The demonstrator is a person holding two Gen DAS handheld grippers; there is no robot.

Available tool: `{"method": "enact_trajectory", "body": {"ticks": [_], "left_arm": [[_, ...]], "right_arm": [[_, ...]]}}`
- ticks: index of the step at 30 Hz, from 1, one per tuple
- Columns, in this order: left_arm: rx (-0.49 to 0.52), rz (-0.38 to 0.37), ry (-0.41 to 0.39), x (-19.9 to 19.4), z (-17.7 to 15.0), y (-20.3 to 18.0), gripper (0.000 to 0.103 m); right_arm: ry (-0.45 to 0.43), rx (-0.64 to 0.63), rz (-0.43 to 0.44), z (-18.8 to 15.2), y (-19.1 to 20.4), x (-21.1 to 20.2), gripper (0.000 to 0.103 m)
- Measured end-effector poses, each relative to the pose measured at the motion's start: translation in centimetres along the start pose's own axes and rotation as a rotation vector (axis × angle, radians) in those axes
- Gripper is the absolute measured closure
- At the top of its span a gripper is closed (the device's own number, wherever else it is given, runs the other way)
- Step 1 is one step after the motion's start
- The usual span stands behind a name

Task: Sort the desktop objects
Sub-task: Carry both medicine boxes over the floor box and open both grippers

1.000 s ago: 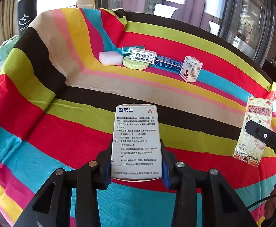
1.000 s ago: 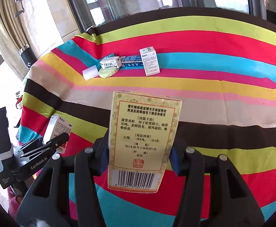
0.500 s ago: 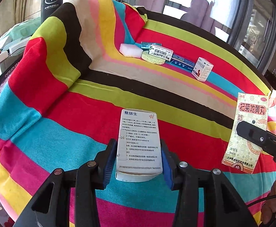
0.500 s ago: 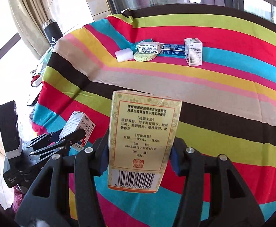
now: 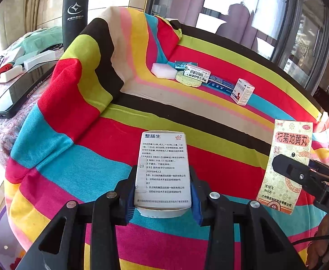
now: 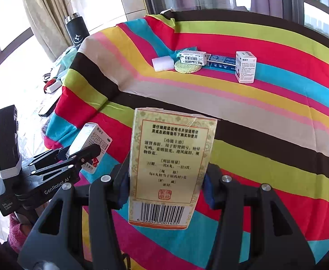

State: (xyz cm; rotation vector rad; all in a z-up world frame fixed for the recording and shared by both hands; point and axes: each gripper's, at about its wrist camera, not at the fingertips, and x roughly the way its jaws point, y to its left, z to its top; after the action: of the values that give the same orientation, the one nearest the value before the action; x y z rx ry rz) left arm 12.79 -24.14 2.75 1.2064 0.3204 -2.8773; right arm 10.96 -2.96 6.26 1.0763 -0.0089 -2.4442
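Striped cloth (image 5: 209, 117) drapes the table, with a sponge (image 6: 163, 63), a flat blue box half hidden under clutter, and a small white box (image 6: 245, 66) at the far side. Over the near edge, the left gripper (image 5: 163, 187) pinches a white medicine box (image 5: 163, 171) and the right gripper (image 6: 166, 186) pinches a yellow medicine box (image 6: 171, 164), both boxes' lower sides hidden by pads.
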Motion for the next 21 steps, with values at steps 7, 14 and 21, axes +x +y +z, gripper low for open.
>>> {"method": "enact_trajectory", "body": {"ticks": [7,14,21], "left_arm": [[-0.05,0.043,-0.053,-4.6,-1.1,2.6,0.063],[-0.104,0.136,-0.083,-9.0,-2.8,6.8,0.063],[-0.239,0.261,-0.078,-12.7,-6.1,12.7,0.063]], "right_arm": [[0.003,-0.069,0.076,-0.8,3.9,-0.5,0.048],[0.041,-0.148,0.209,-2.6,9.3,-0.3,0.048],[0.099,-0.3,0.374,-5.0,16.5,0.2,0.048]]}}
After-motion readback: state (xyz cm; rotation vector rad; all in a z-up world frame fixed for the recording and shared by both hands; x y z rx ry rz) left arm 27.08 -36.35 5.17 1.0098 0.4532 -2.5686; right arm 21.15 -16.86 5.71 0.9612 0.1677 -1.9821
